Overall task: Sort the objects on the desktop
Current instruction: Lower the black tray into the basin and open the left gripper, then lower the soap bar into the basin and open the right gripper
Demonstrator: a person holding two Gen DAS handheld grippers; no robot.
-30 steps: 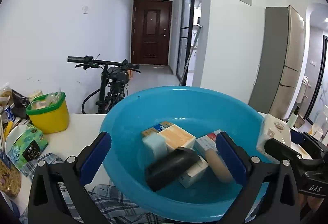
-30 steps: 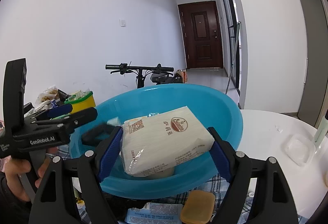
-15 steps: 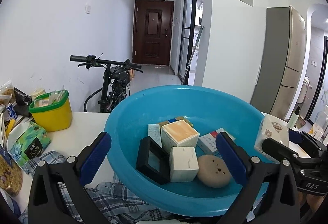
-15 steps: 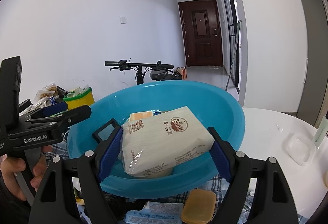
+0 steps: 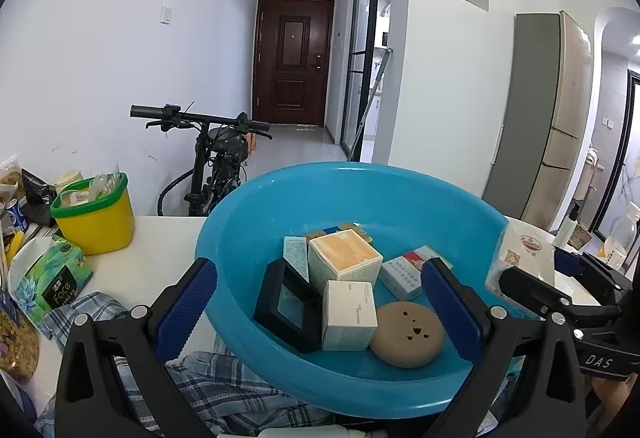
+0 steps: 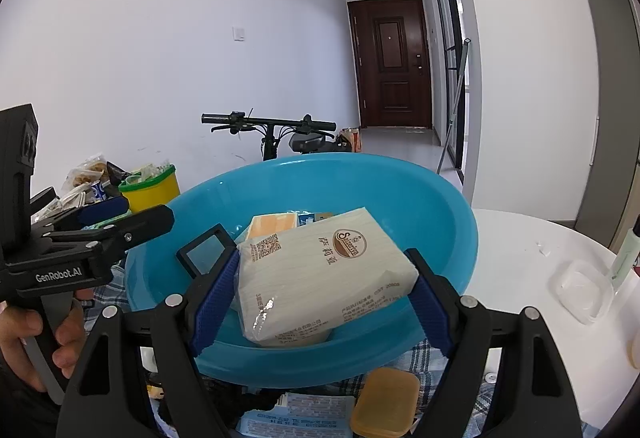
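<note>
A blue basin [image 5: 360, 177] on the table holds several small boxes, among them an orange-topped box [image 5: 344, 258], a black frame-like box [image 5: 286, 308] and a tan round piece [image 5: 408, 334]. My left gripper [image 5: 320, 312] hovers open over the basin's near rim, nothing between its blue pads. My right gripper [image 6: 324, 294] is shut on a white tissue pack [image 6: 320, 262], held over the basin [image 6: 440, 222] at its near right side. The same tissue pack [image 5: 516, 254] shows at the right of the left wrist view.
A yellow tub with a green rim [image 5: 96, 222] and a green tissue pack [image 5: 48, 278] stand left of the basin. A plaid cloth [image 5: 224, 394] lies under it. A tan block [image 6: 384, 406] and a clear container [image 6: 580, 290] sit nearby. A bicycle [image 5: 216, 153] stands behind.
A black box that was blurred and falling between my left jaws has come to rest leaning on the boxes in the basin. The right gripper still grips the tissue pack in the same place.
</note>
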